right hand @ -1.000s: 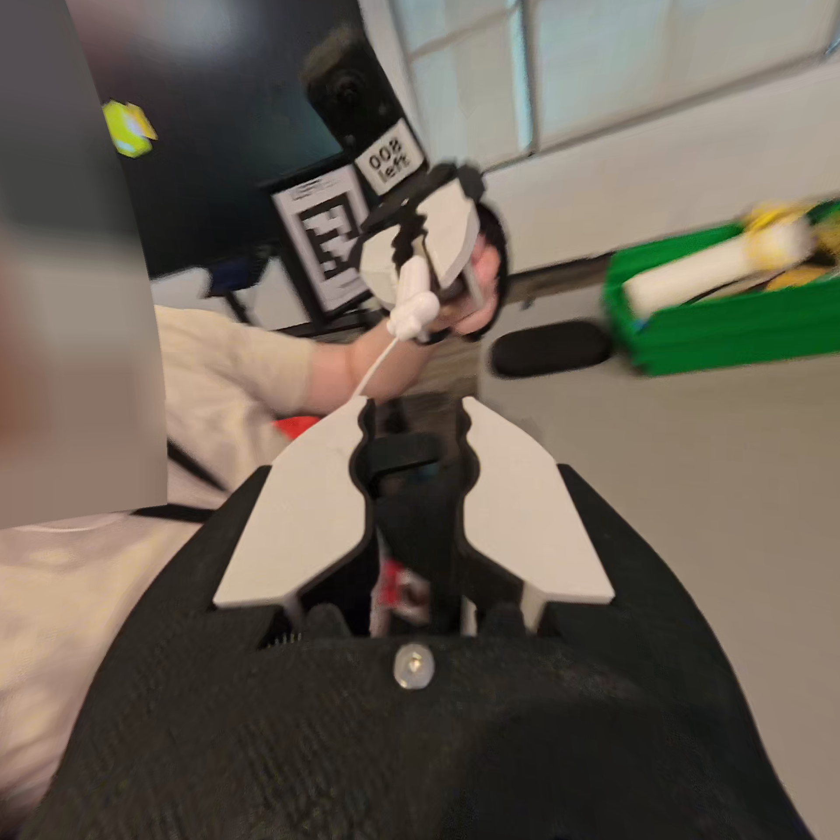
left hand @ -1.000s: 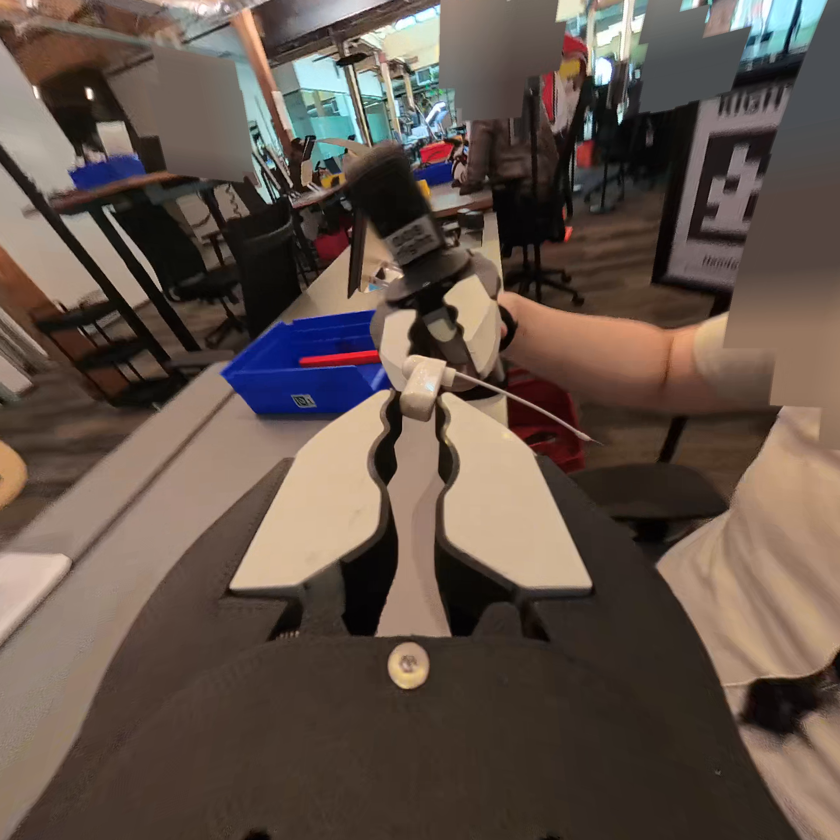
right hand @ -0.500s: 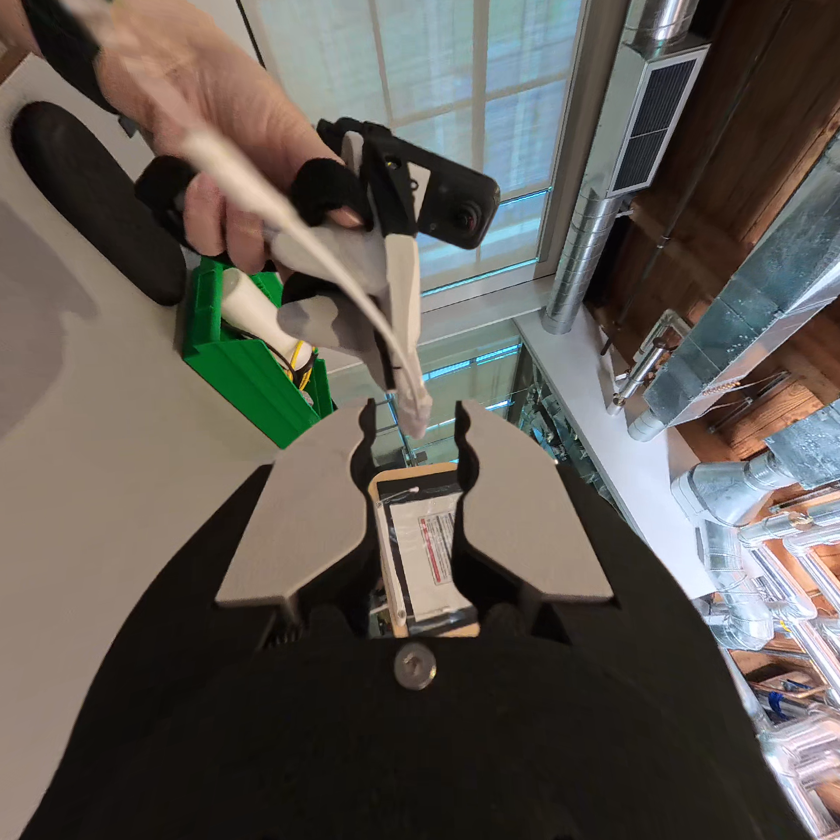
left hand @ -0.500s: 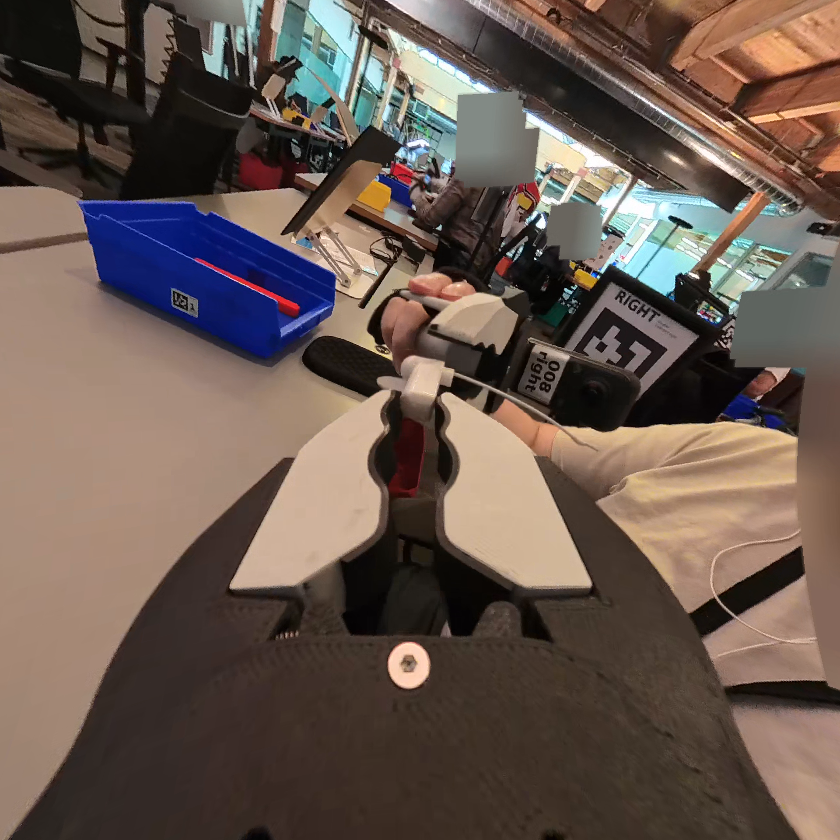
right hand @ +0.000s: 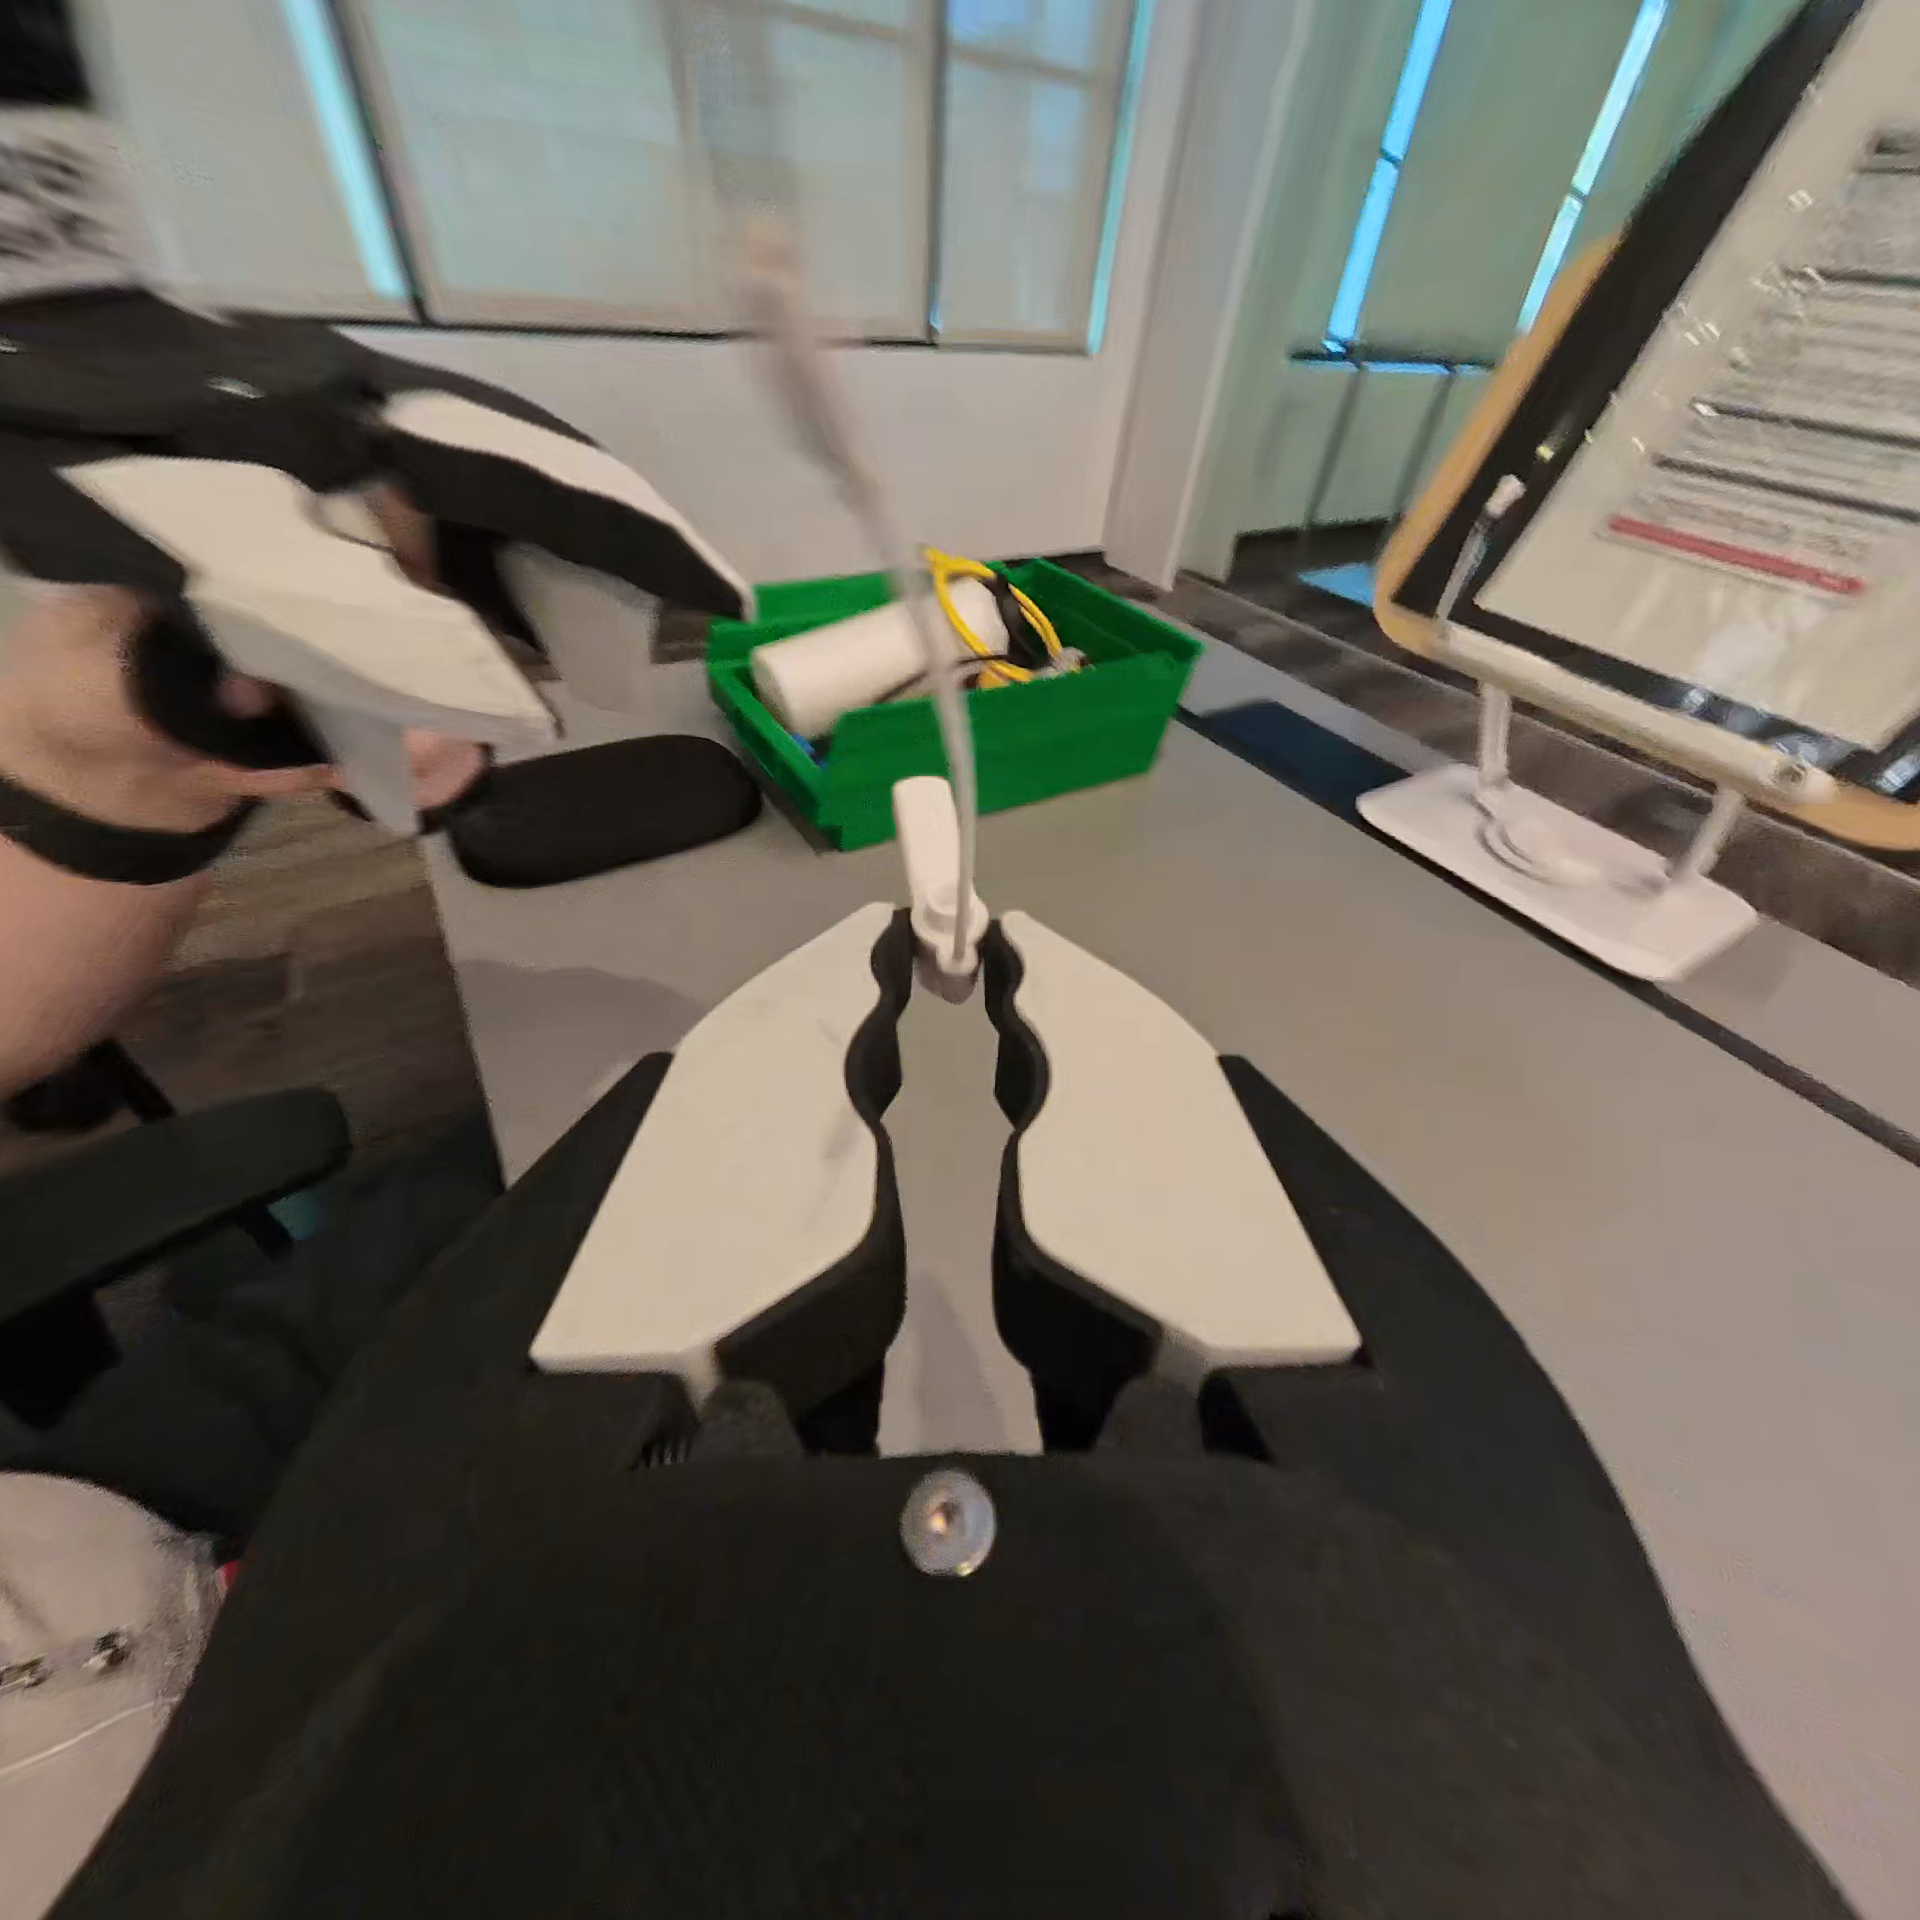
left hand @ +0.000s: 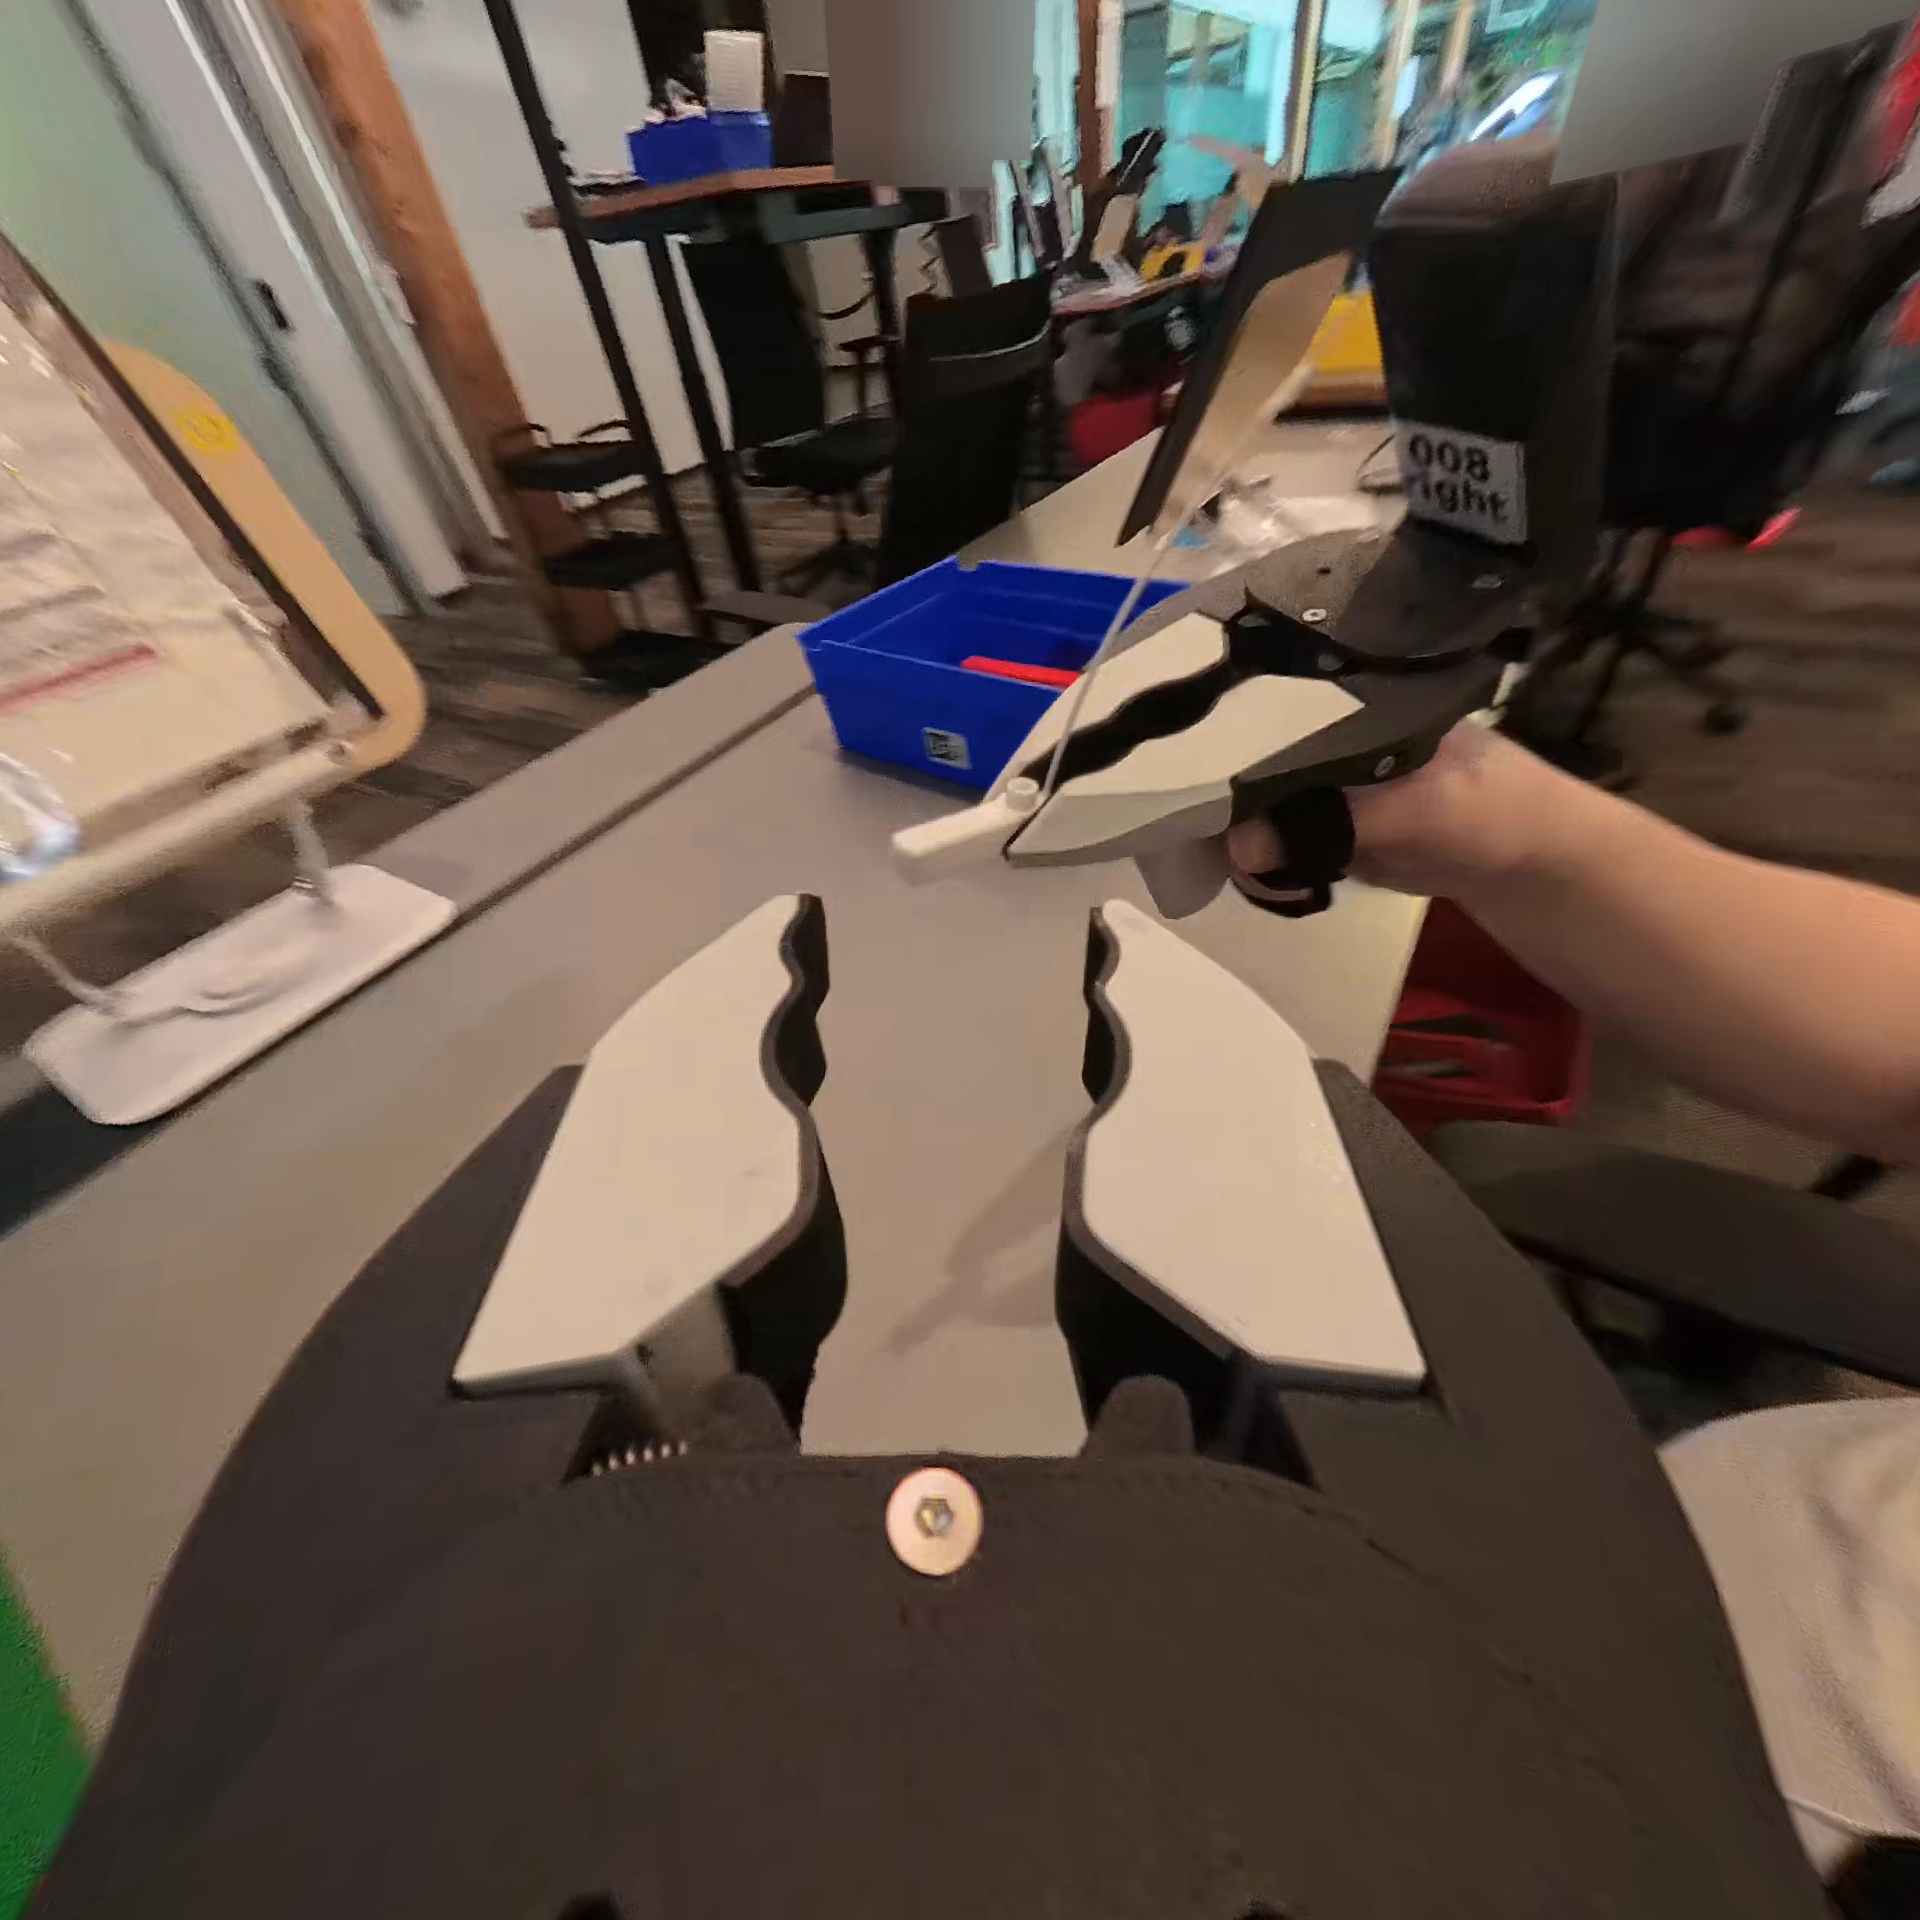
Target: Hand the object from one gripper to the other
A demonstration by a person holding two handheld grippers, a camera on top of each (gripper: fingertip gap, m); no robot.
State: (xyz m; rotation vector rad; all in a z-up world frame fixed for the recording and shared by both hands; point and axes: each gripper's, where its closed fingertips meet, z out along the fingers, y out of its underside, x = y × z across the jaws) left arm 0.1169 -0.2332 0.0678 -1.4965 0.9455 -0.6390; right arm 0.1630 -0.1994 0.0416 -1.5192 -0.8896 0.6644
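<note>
In the left wrist view, the left gripper [left hand: 951,951] has its fingers spread wide over the grey bench [left hand: 436,1101], with nothing between them. Ahead and to the right, the right gripper [left hand: 1013,821] is held by a hand [left hand: 1382,821] and pinches a small white plastic piece [left hand: 951,840] at its fingertips, clear of the left fingers. A thin white cable [left hand: 1101,655] rises from that piece. A blue bin [left hand: 894,686] sits on the bench behind, with a red object [left hand: 1018,670] inside.

In the right wrist view, the right gripper [right hand: 945,940] has its fingers closed on the white plastic piece [right hand: 930,862], which stands up between the tips with the cable [right hand: 883,520] running upward, blurred. The left gripper [right hand: 634,649] is off to the left, apart from the piece, its fingers spread. Farther back on the bench [right hand: 1455,1195] are a green bin [right hand: 1039,738] holding a white roll [right hand: 862,649] and a black pad [right hand: 603,810].
</note>
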